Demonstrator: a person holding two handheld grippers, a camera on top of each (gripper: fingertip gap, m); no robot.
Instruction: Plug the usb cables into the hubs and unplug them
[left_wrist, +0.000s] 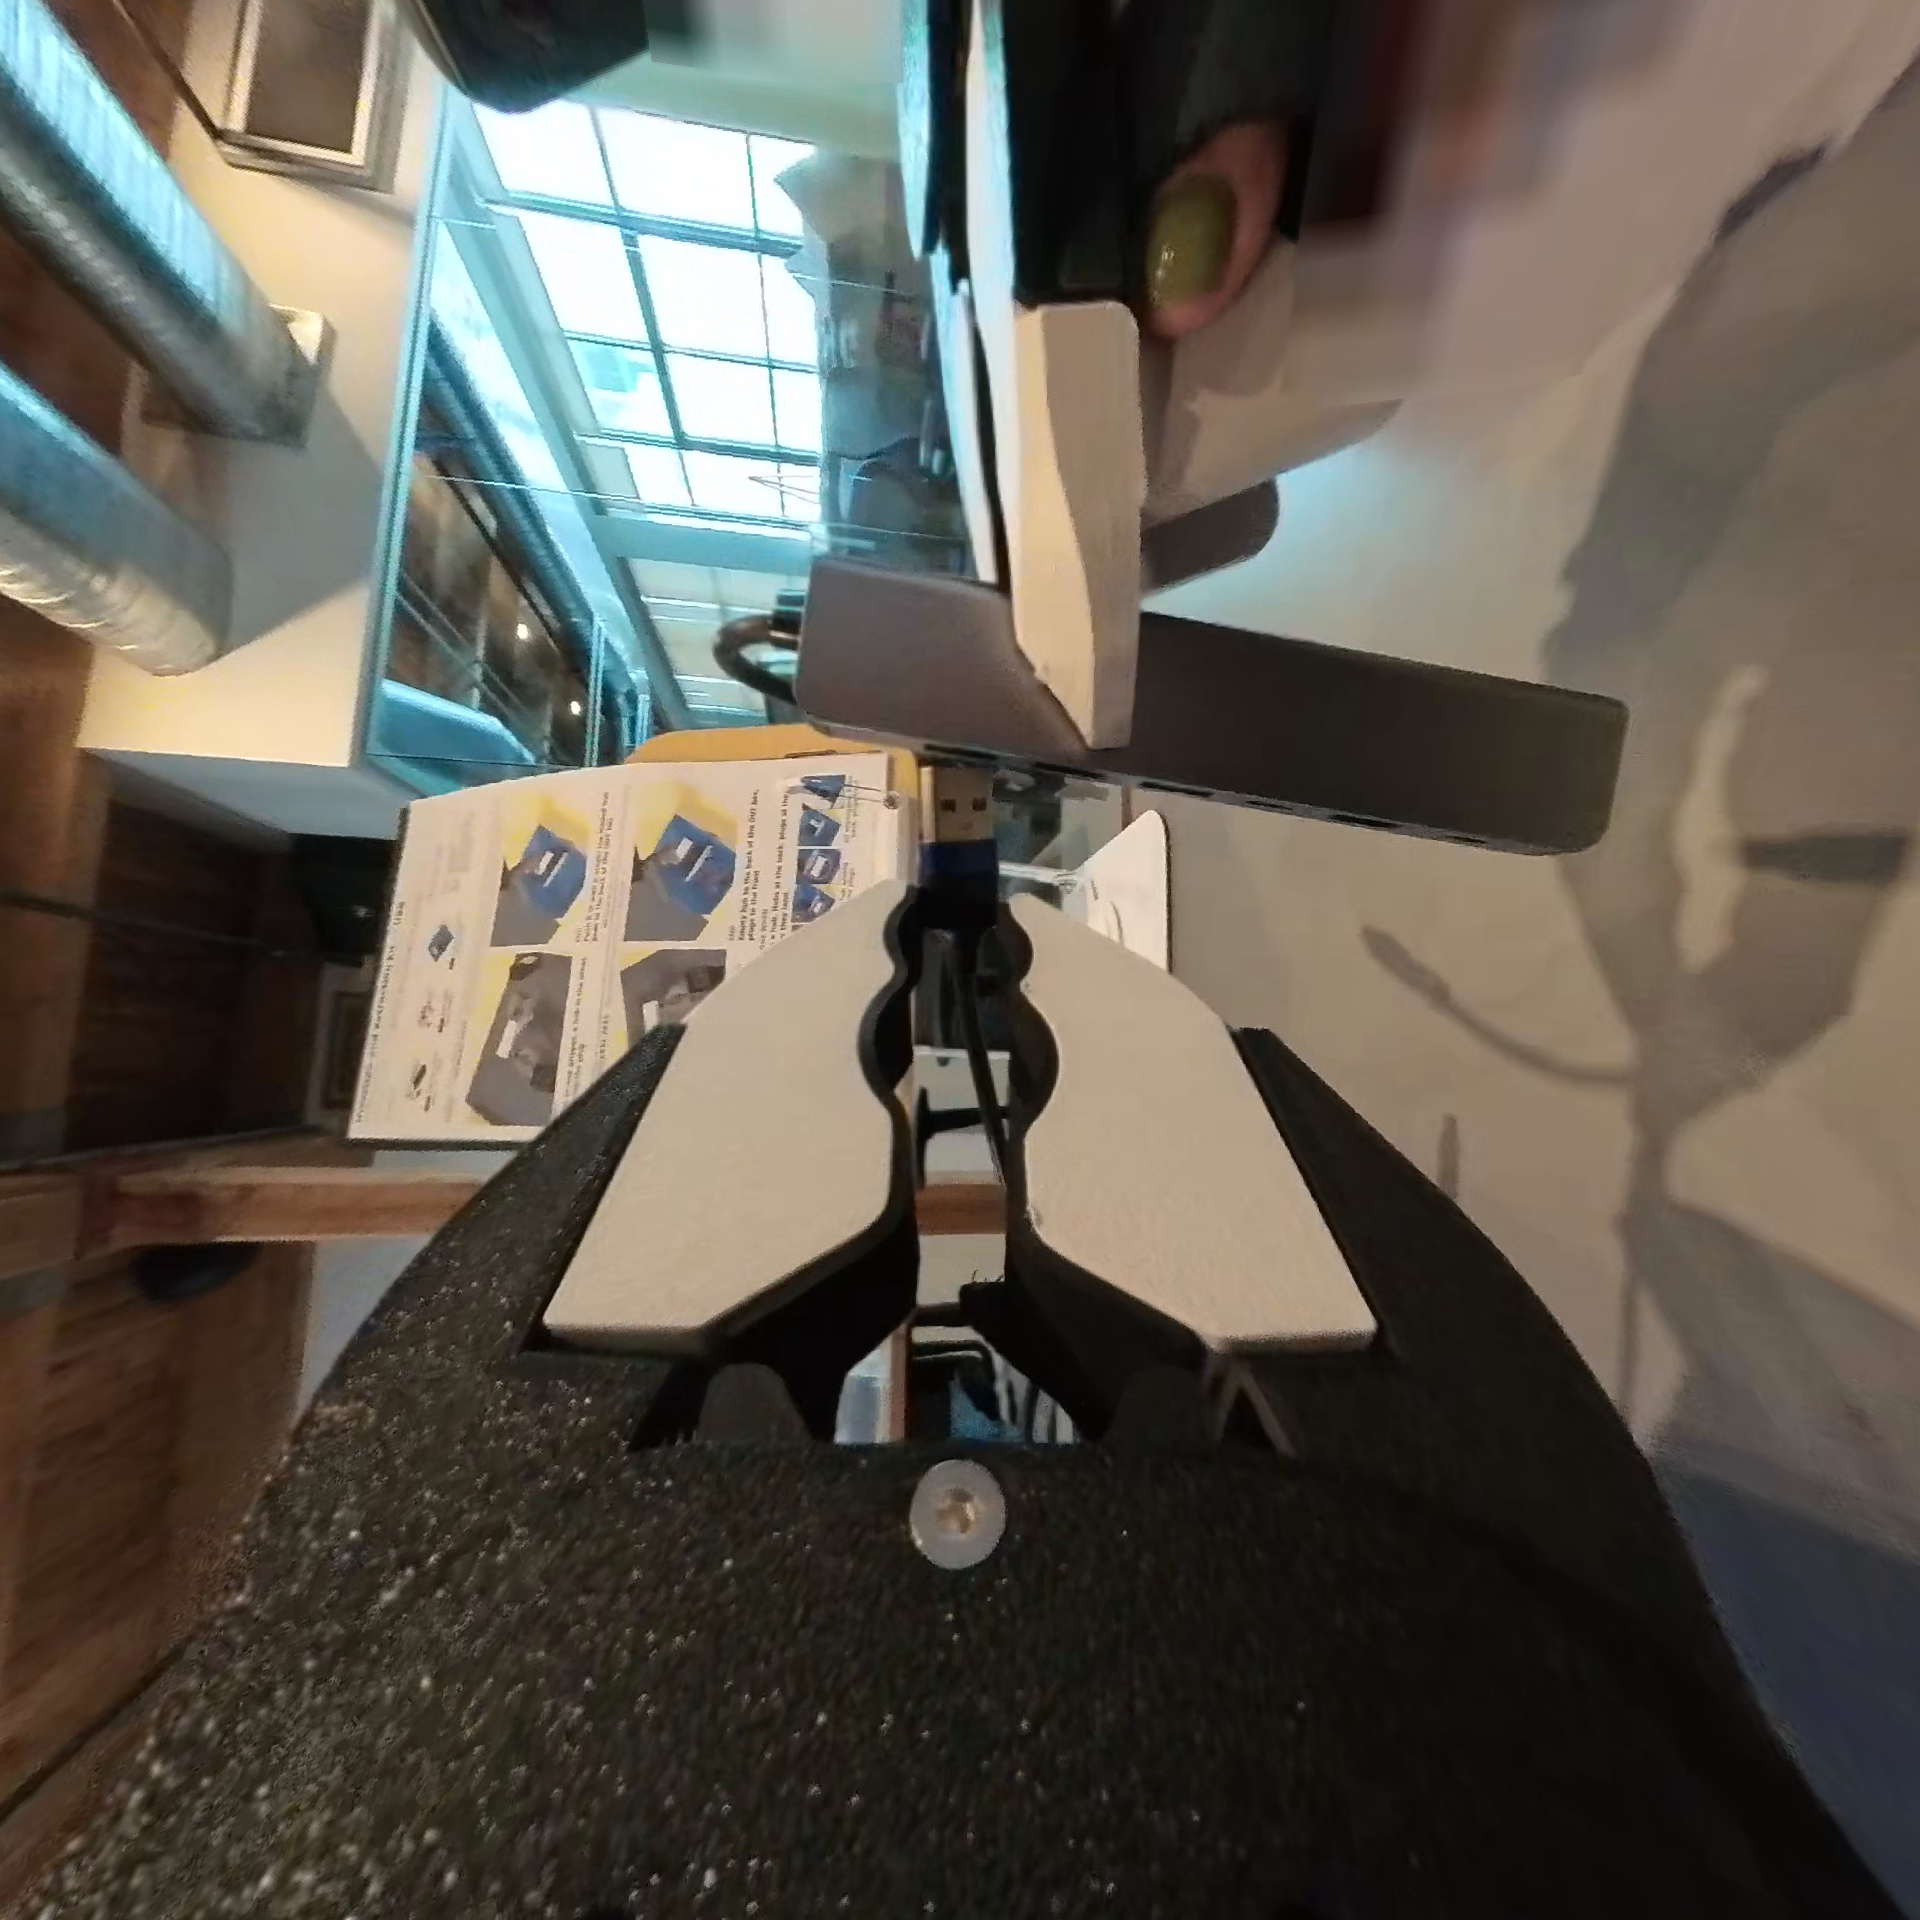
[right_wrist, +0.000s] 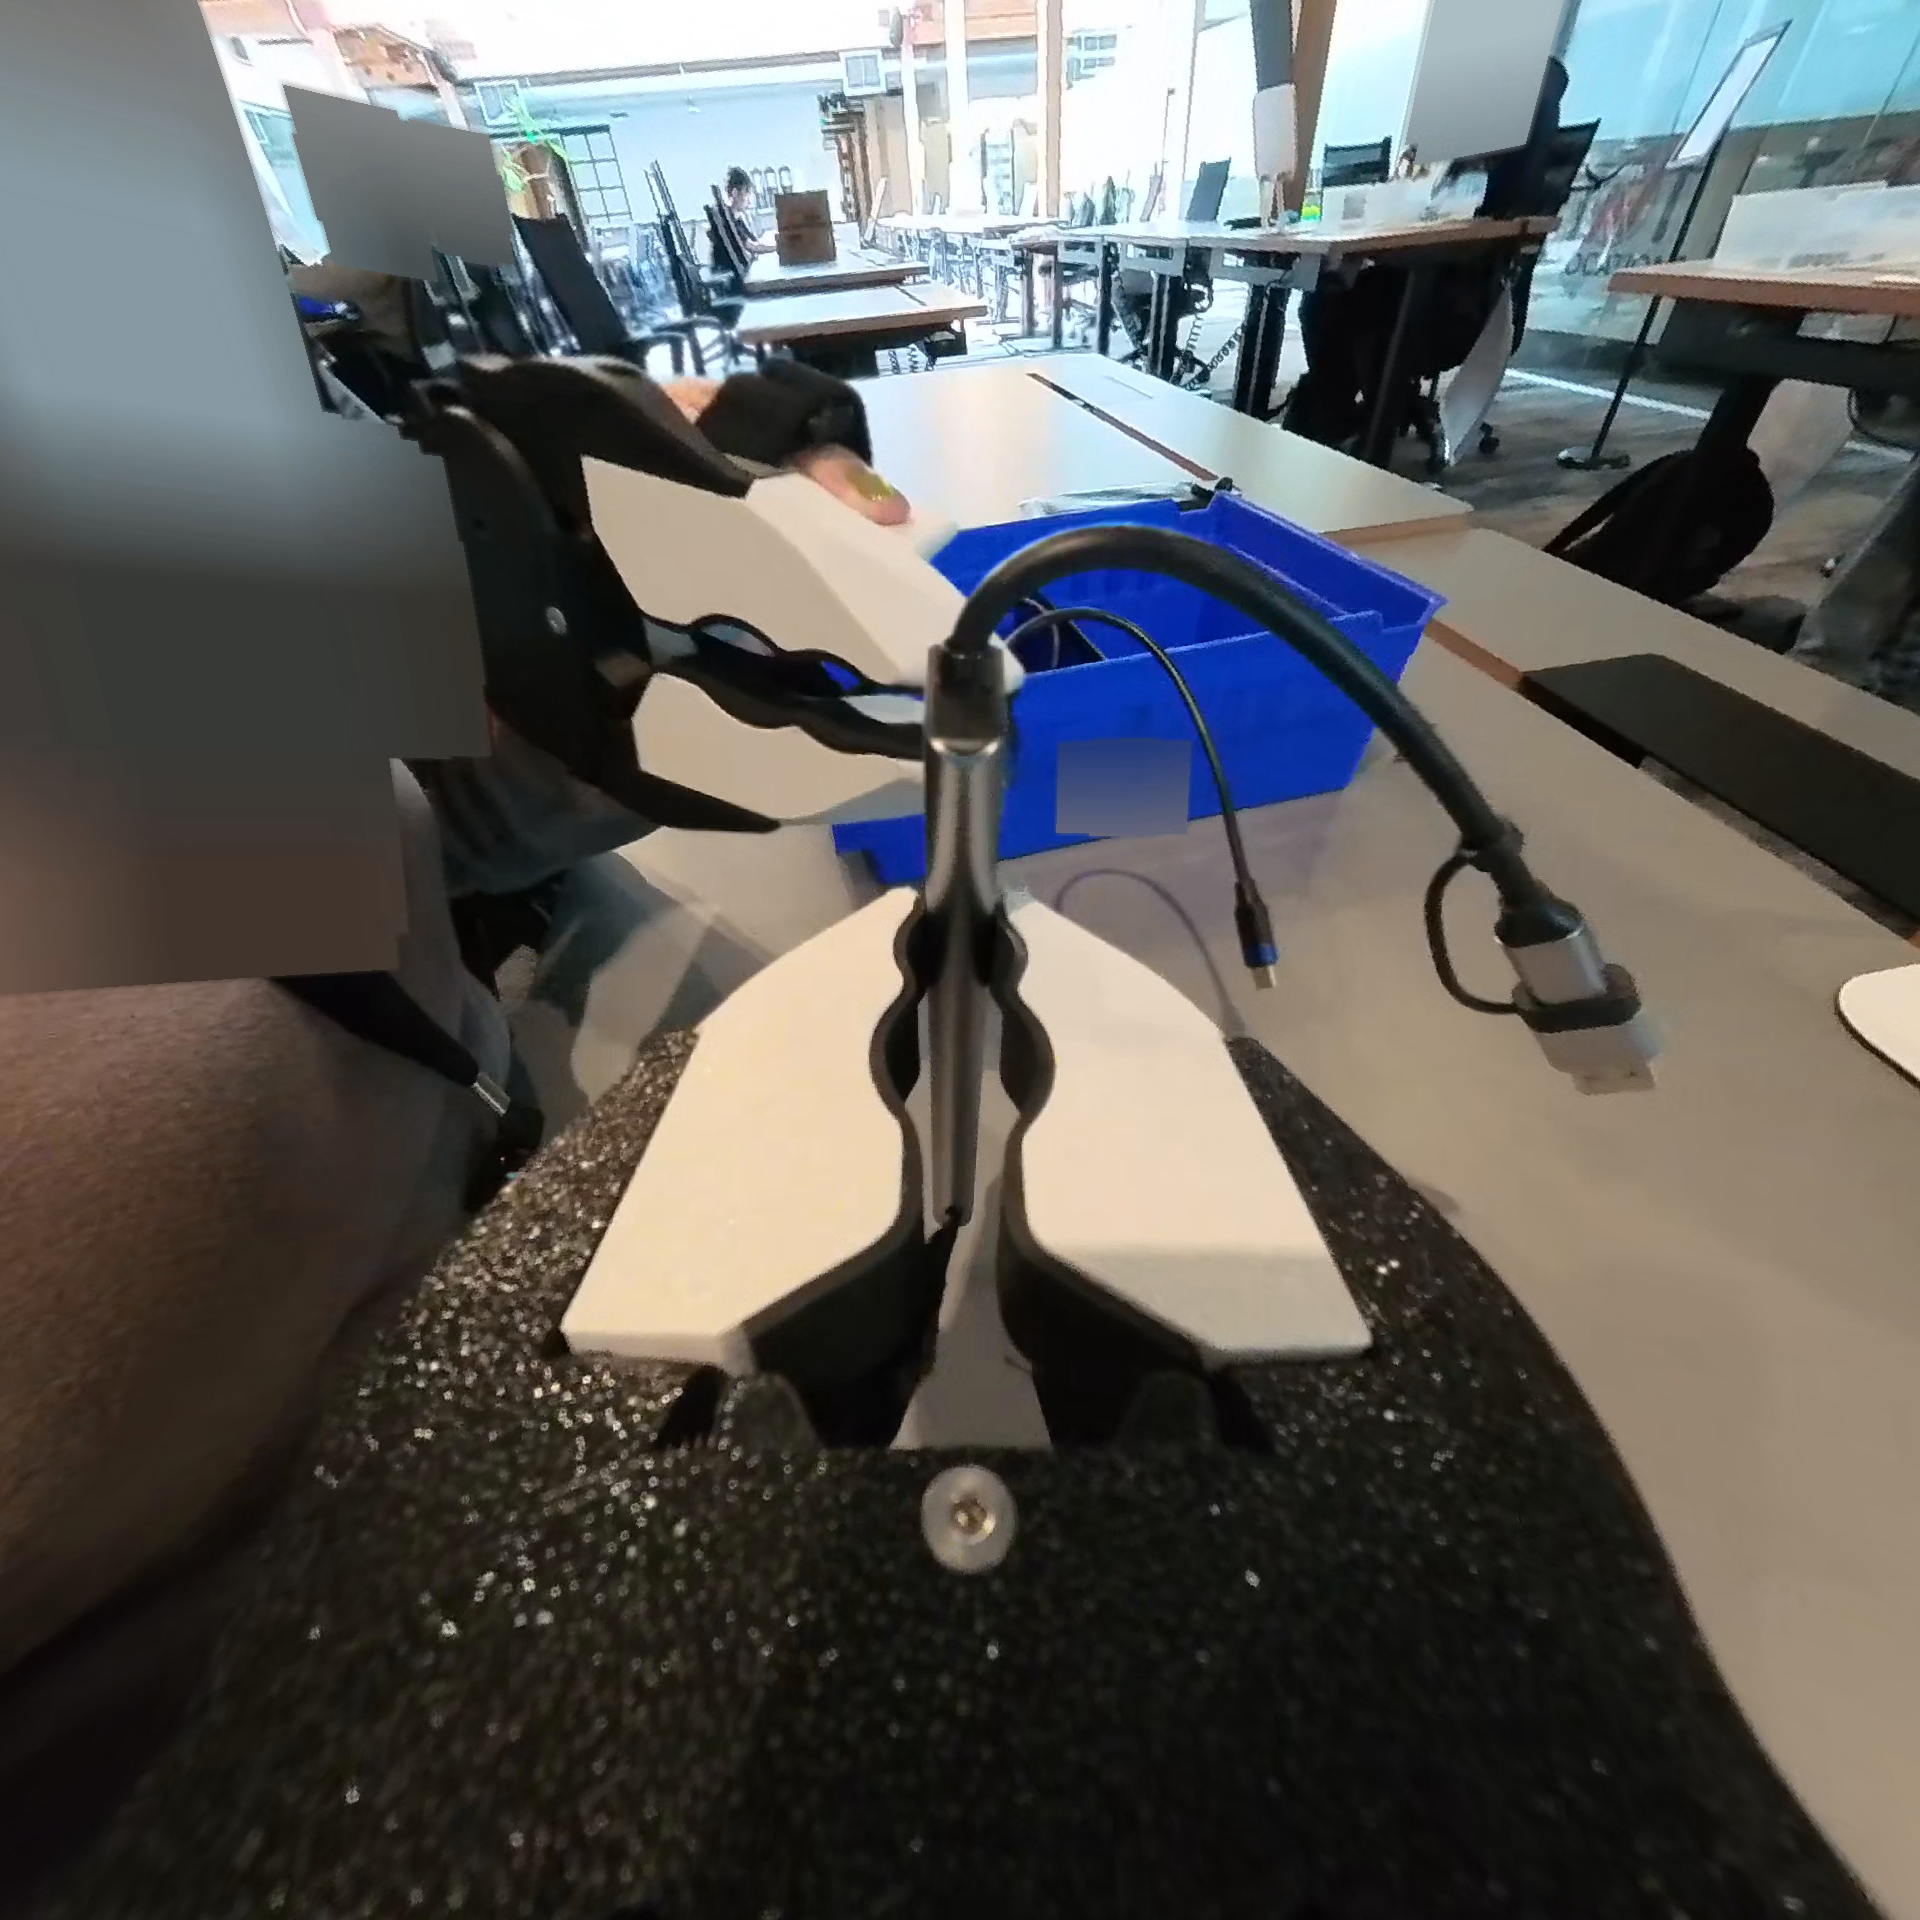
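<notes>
In the left wrist view my left gripper (left_wrist: 956, 902) is shut on a USB plug (left_wrist: 956, 826) with a blue collar. The plug's metal tip meets the port edge of the grey hub (left_wrist: 1351, 727), and most of its shell still shows. The right gripper's white fingers (left_wrist: 1070, 582) clamp that hub from above. In the right wrist view my right gripper (right_wrist: 961, 920) is shut on the hub (right_wrist: 961, 831), seen edge-on and upright. The left gripper (right_wrist: 914, 701) reaches its upper end from the left. The hub's thick cable (right_wrist: 1351, 675) arcs right to a metal connector (right_wrist: 1569, 987).
A blue bin (right_wrist: 1247, 717) with cables stands on the grey table (right_wrist: 1558, 1299) behind the hub. A thin cable hangs with a small blue-collared plug (right_wrist: 1247, 925). A black pad (right_wrist: 1714, 717) lies at the right. A printed instruction sheet (left_wrist: 644, 935) stands behind.
</notes>
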